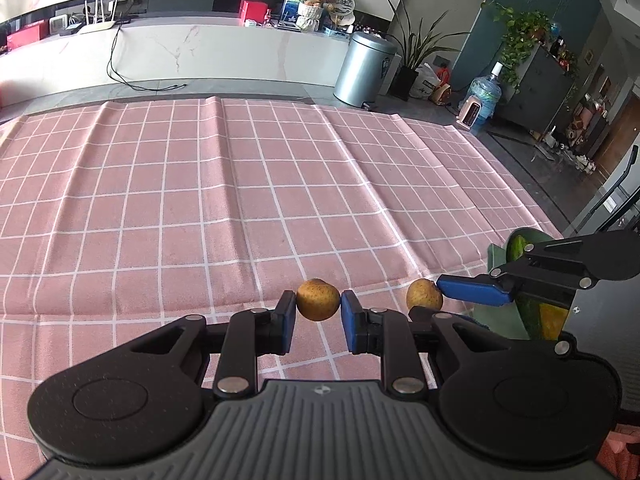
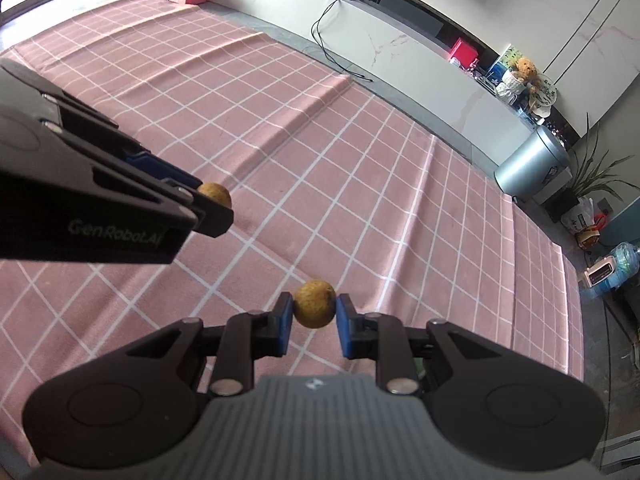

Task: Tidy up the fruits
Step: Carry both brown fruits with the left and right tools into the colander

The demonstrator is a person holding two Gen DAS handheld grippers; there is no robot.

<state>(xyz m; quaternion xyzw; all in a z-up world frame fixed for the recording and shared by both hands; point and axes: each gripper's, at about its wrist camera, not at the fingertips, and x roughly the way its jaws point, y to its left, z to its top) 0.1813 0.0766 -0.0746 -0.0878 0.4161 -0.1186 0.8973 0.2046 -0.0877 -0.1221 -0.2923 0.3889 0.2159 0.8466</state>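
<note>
**A small brown fruit in each gripper**

My left gripper (image 1: 318, 306) is clamped on a small round brown fruit (image 1: 318, 300), low in the middle of the left wrist view, held above the pink checked tablecloth (image 1: 200, 200). My right gripper (image 2: 314, 314) pinches a second brown fruit (image 2: 315, 304) the same way, low centre in its own view. In the left view the right gripper comes in from the lower right edge, its fruit just beside mine. Behind it sits something green and yellow (image 1: 536, 316), partly hidden. A metal bin (image 1: 362, 68) stands upper right.
</note>
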